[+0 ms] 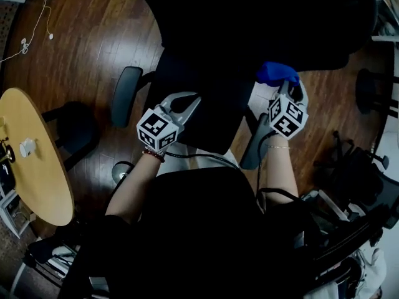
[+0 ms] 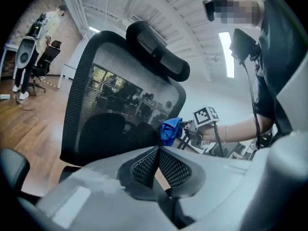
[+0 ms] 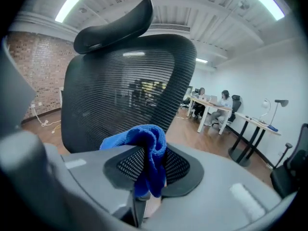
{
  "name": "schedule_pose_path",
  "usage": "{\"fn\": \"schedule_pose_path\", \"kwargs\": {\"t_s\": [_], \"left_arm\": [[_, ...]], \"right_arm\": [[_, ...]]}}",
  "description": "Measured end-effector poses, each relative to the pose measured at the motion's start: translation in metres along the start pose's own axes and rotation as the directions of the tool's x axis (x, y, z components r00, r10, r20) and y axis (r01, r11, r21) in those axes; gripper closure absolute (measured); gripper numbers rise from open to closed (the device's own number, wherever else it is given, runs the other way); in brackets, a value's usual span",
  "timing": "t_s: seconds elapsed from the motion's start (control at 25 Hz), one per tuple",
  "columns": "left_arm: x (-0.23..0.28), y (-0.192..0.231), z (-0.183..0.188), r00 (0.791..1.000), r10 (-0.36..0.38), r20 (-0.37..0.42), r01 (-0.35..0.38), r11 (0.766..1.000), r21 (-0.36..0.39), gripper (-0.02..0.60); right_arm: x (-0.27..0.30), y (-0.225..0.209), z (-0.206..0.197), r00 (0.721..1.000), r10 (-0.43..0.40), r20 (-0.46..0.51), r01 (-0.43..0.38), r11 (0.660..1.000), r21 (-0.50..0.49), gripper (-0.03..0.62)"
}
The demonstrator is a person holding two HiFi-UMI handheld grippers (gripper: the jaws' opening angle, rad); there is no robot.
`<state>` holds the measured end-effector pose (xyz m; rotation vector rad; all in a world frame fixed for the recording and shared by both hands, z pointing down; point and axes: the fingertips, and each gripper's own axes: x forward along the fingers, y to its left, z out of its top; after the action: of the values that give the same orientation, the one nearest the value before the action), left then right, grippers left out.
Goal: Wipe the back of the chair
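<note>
Where the head view looks down on a dark wooden floor (image 1: 81,48) and a round yellow table (image 1: 43,185), the chair (image 2: 120,105) is seen only as a dark mass. Its black mesh back and curved headrest (image 3: 115,25) are shown by the gripper views, with office desks (image 3: 255,121) beyond. A bunched blue cloth (image 3: 147,148) is clamped in the right gripper (image 3: 147,174), just beside the back's edge. The jaws of the left gripper (image 2: 158,153) are pressed together with nothing between them.
</note>
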<state>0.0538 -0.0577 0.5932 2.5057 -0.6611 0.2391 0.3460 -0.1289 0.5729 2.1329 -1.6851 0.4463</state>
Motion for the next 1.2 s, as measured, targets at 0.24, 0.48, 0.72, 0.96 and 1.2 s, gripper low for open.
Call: {"fn": "schedule_pose_path", "kwargs": {"t_s": [0.24,0.48,0.72,0.96,1.2], "left_arm": [[-0.049,0.037,-0.038,0.999,-0.055,0.001,0.055,0.998,-0.039,0.577],[-0.087,0.075,-0.069,0.989,-0.082,-0.126,0.092,0.993,0.077,0.577],[-0.120,0.076,-0.039,0.993,-0.113,-0.025,0.111,0.991,-0.069,0.577],[-0.137,0.058,-0.032,0.993,-0.111,0.043,0.116,0.982,-0.146,0.577],[-0.125,0.035,-0.032,0.988,-0.152,0.023,0.154,0.970,-0.191,0.577]], "right_arm": [[-0.041,0.068,-0.024,0.998,0.054,0.026,-0.056,0.996,0.074,0.516],[-0.001,0.250,-0.056,0.941,0.339,0.021,-0.339,0.940,0.018,0.516],[0.045,0.384,-0.051,0.897,0.437,0.062,-0.438,0.899,-0.007,0.517],[0.041,0.437,-0.026,0.826,0.541,0.159,-0.530,0.841,-0.108,0.522],[0.046,0.424,-0.021,0.851,0.490,0.190,-0.476,0.872,-0.117,0.522]]}}
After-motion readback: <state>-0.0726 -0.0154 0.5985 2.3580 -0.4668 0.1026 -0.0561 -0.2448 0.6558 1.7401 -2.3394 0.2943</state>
